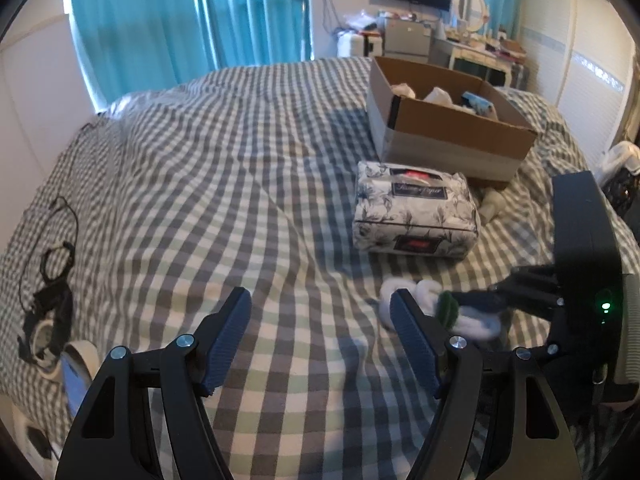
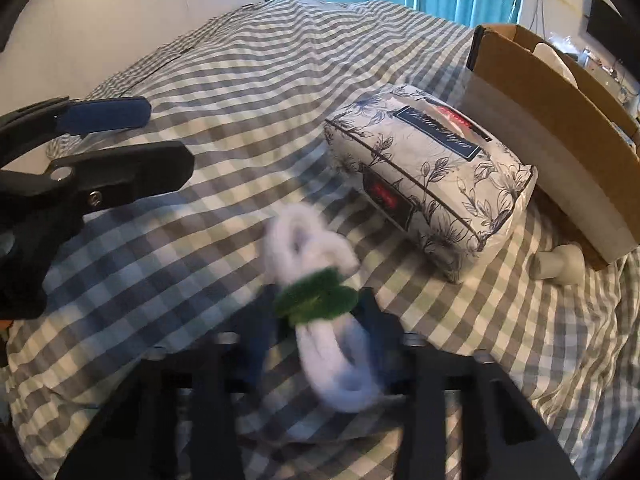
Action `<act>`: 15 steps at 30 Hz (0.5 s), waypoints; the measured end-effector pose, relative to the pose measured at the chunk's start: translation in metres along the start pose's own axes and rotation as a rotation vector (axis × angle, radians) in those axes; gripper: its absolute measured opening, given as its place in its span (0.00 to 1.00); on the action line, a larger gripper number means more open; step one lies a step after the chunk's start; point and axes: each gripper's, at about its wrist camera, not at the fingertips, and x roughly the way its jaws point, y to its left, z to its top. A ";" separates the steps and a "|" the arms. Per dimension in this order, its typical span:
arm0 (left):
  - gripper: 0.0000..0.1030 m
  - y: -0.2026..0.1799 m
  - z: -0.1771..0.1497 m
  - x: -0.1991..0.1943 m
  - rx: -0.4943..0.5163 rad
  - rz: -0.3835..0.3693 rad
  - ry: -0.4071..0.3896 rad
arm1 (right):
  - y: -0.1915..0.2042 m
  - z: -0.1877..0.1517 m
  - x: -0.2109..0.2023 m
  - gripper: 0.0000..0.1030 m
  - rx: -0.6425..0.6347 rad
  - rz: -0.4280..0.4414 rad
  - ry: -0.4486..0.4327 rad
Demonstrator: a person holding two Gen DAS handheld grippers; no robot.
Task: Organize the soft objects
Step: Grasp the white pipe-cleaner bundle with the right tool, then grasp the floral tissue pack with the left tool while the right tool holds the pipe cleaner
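A white fluffy soft toy with a green band [image 2: 316,300] sits between the fingers of my right gripper [image 2: 320,320], which is shut on it just above the checked bedspread; the view is blurred. In the left wrist view the same toy [image 1: 476,320] shows at lower right, held by the right gripper [image 1: 472,300]. My left gripper [image 1: 320,328] is open and empty over the bed, left of the toy. A floral tissue pack [image 1: 416,212] lies behind the toy. An open cardboard box [image 1: 448,128] with soft items inside stands beyond the pack.
The checked bedspread [image 1: 224,184] covers the bed. A black cable and earphones [image 1: 52,280] lie at its left edge. A small pale object [image 2: 556,266] lies by the box's near corner. Blue curtains, a desk and a wall screen stand behind the bed.
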 end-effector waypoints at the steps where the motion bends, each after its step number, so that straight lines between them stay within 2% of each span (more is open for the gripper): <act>1: 0.71 0.001 0.000 0.000 -0.004 -0.001 0.001 | -0.002 -0.001 -0.004 0.30 0.007 -0.005 -0.004; 4: 0.71 0.001 0.003 -0.001 -0.007 -0.002 0.005 | -0.015 -0.004 -0.032 0.29 0.044 0.007 -0.054; 7: 0.71 -0.008 0.009 -0.005 0.011 0.008 0.000 | -0.034 -0.010 -0.065 0.29 0.099 -0.022 -0.116; 10: 0.71 -0.020 0.021 -0.006 0.021 -0.024 -0.009 | -0.056 -0.018 -0.096 0.29 0.153 -0.085 -0.180; 15: 0.71 -0.055 0.038 0.011 0.059 -0.059 0.012 | -0.110 -0.031 -0.117 0.29 0.260 -0.222 -0.202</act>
